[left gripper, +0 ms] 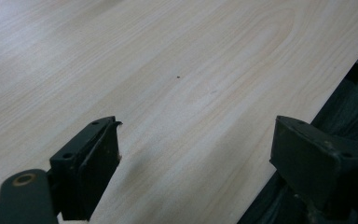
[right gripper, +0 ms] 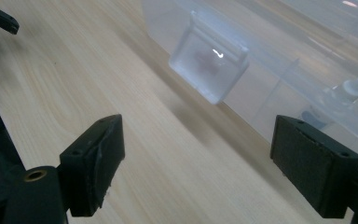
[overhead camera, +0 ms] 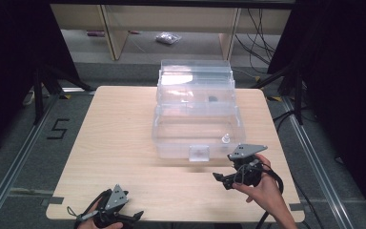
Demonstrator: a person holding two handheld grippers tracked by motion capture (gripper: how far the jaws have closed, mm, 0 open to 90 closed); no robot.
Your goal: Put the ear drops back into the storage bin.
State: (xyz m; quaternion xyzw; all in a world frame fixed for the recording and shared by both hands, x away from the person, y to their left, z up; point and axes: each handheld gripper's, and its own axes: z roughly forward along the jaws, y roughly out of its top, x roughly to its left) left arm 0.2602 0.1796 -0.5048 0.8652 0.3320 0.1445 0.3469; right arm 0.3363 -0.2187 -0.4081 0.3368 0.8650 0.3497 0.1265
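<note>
I am holding right gripper (overhead camera: 225,180) wide, empty | box (overhead camera: 198,121) latch (right gripper: 209,70) lying upper centre, just ahead of jaws | left gripper (overhead camera: 124,217) wide, idling lower left, farther.

A pale wood-grain desk (overhead camera: 124,143) carries a clear, colourless plastic box (overhead camera: 198,117) with a frosted latch (overhead camera: 199,153); inside it, a small clear bottle (overhead camera: 226,139) with a white cap and one dark speck. Both grippers, left (overhead camera: 124,217) and right (overhead camera: 224,179), are black with grey top plates. The floor (overhead camera: 19,143) beyond the desk edges is grey carpet marked with a black "5" (overhead camera: 57,129).
</note>
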